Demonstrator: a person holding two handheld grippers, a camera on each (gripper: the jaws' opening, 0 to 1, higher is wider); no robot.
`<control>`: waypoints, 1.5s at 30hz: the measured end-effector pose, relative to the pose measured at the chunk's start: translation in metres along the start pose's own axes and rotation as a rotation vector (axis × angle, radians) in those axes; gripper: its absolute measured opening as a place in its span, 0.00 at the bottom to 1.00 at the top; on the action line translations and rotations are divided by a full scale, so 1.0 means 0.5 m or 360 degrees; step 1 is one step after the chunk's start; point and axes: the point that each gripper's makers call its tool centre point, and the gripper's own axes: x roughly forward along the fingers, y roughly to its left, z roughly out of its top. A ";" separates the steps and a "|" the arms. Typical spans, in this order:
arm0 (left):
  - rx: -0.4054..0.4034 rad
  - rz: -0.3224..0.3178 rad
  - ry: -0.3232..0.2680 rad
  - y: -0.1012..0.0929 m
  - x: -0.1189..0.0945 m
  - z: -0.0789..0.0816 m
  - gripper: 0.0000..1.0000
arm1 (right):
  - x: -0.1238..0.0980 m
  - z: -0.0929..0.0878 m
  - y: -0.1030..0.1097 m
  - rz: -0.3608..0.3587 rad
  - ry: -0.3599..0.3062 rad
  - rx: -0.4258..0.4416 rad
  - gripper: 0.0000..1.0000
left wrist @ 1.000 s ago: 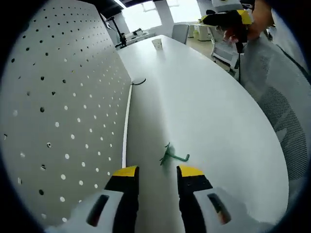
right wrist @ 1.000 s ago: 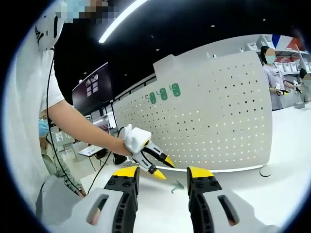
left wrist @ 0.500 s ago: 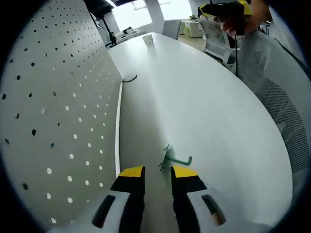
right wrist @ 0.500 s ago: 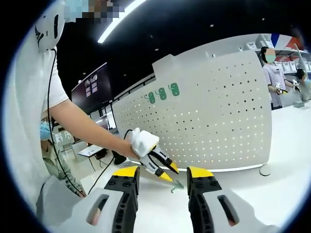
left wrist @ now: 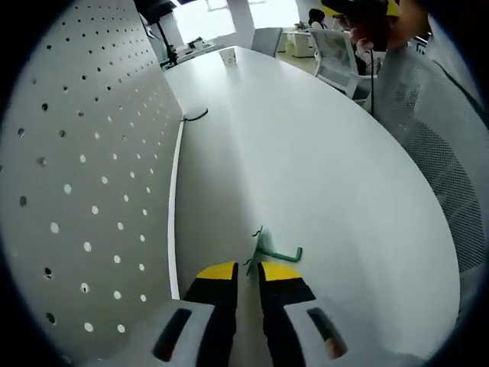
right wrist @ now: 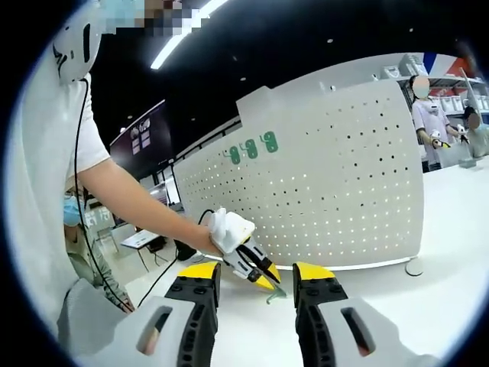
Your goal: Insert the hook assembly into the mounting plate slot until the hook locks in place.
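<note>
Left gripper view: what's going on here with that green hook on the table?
A person works the left gripper, its jaws nearly closed around the end of a small green hook lying on the white table. The white pegboard stands upright beside it, and the hook is not yet in it. The right gripper is open and holds nothing, pointing toward the left gripper and the pegboard.

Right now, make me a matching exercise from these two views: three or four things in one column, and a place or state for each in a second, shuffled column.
Things:
1. hook
2. pegboard
3. left gripper
4. right gripper

Places or states:
A. standing upright on the table
B. jaws wide apart, holding nothing
C. lying on the table, green
D. jaws nearly together, at the hook

Pairs: 1-C, 2-A, 3-D, 4-B
</note>
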 end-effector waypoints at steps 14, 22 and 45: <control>-0.0040 -0.0037 0.0041 -0.005 0.017 -0.010 0.06 | 0.000 -0.002 -0.005 -0.0009 0.0005 0.0022 0.35; -0.0072 -0.0017 0.0030 0.000 0.019 -0.009 0.04 | 0.001 0.000 -0.007 -0.0015 -0.0002 0.0031 0.35; -0.0127 0.0262 -0.0210 0.028 -0.059 0.046 0.02 | 0.002 0.005 -0.001 -0.0005 -0.0014 0.0020 0.35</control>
